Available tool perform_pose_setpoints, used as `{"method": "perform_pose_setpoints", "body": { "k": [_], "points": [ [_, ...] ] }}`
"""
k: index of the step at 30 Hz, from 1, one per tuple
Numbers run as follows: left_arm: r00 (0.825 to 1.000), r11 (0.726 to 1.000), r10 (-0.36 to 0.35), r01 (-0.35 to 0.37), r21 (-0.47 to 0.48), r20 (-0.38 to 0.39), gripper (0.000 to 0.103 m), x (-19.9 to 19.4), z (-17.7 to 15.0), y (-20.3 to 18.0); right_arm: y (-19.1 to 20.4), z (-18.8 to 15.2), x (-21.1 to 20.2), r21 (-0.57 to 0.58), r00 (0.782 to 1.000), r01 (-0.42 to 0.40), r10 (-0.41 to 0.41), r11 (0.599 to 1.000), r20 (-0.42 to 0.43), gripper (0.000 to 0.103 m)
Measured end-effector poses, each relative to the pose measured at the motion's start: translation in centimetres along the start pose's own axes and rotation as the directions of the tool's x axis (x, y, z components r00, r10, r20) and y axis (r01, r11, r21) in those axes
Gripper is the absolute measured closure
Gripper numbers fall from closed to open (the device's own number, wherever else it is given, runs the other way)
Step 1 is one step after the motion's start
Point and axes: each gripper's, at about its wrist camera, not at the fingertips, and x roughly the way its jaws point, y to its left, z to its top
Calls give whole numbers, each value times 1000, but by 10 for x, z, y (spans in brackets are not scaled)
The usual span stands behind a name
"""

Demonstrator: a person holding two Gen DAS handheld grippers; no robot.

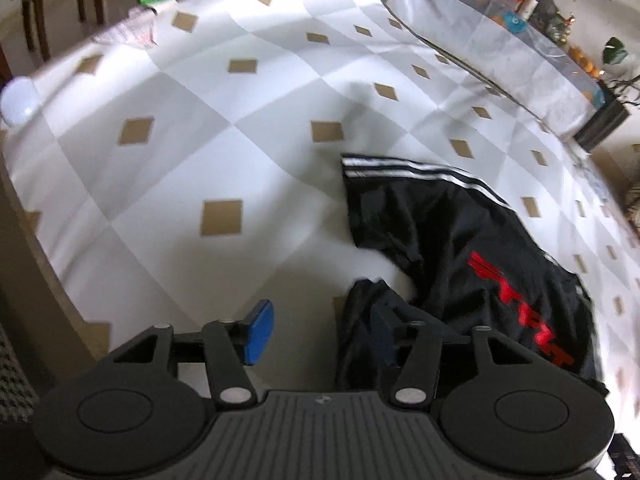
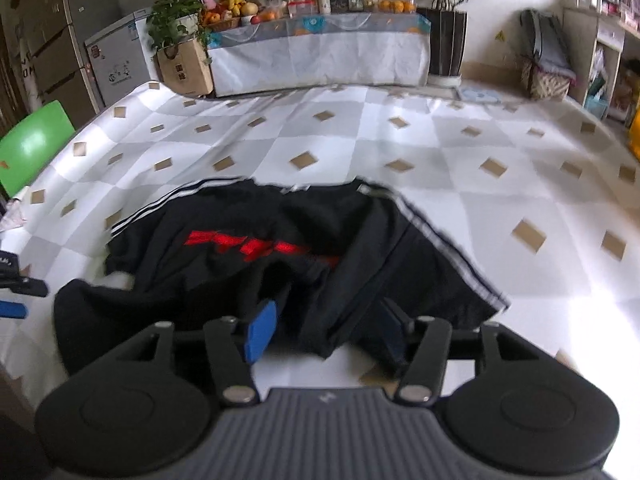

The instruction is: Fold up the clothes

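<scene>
In the left wrist view the left gripper sits at the bottom centre of the frame with its jaws parted to a middling width. Its blue left pad is over bare tablecloth, and its right pad is dark against a bunched edge of the black garment. No cloth is pinched between the pads. In the right wrist view the right gripper is likewise at the bottom centre, jaws partly apart, with a fold of the same garment lying loose in the gap and not clamped.

The garment fills the lower right of the left view and the middle of the right view, lying rumpled on the checked tablecloth. It looks like thin sportswear fabric: light, limp and fairly slick, so it will likely sag and slide rather than keep a crease. Nothing about it seems fragile. The best holds are probably the striped edges, where white stripes run along a seam that gives firmer, thicker cloth, or the near hem corners just ahead of each gripper. A pinch on a single layer mid-panel would likely drag the rest into a heap.

Red lettering crosses the garment's front, but blur and folds make it unreadable. Farther off, at the upper left of the right view, a brown paper bag carries a small printed mark, too small to make out.
</scene>
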Motion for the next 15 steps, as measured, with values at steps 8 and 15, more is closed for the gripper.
{"method": "perform_pose_setpoints", "body": {
  "k": [8,15],
  "points": [
    [998,990,-51,55,130,-32,51,-2,-33,-14,13,-32,3,76,994,-73,78,994,-70,45],
    [997,977,-12,28,210,-78,50,11,-55,-27,18,-52,16,153,982,-139,156,978,-106,42]
  ]
}}
